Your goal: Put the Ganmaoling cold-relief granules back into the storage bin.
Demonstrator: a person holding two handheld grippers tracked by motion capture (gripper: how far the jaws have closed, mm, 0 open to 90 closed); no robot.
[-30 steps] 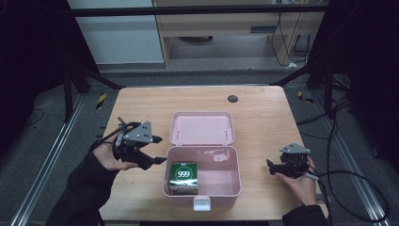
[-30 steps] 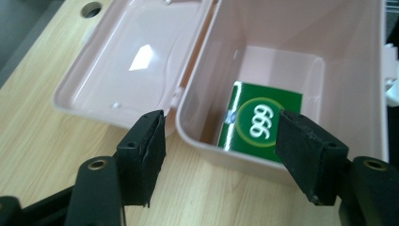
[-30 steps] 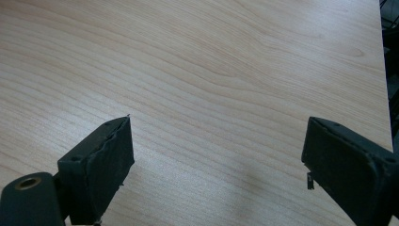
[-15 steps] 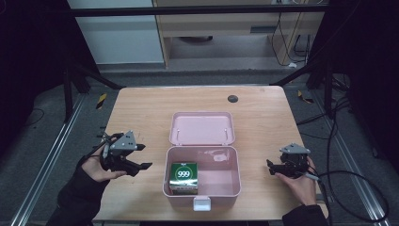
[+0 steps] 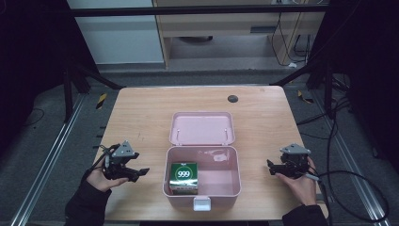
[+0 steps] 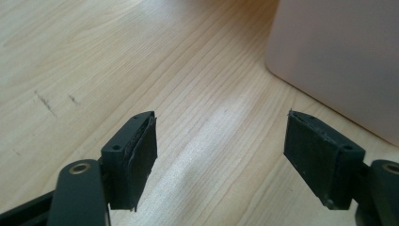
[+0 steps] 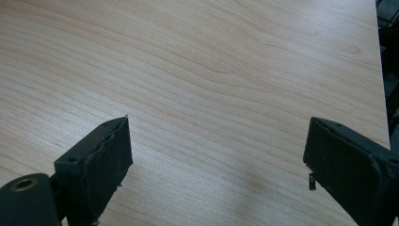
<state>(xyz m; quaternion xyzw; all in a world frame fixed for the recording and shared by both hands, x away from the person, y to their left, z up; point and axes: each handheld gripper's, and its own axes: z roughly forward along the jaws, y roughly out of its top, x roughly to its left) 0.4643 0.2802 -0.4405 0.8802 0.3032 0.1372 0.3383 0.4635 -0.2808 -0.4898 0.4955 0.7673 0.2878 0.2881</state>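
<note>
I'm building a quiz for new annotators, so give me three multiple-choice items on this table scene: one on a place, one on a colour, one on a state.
1. Where does the green box sit?
A. On the bare table behind the case
B. Inside the pink case, in its left part
C. Between the fingers of the right gripper

2. What colour is the case's lid?
A. Pink
B. Blue
C. Black

3. How does the left gripper stand?
A. Shut on the green box
B. Shut on the case's latch
C. Open, with nothing between its fingers

Key: 1 B, the high view shows the box against the case's left wall. 2 A, the lid lies open and pink behind the case. 3 C, the left gripper view shows bare wood between the fingers, whose jaws have just been opening.
</note>
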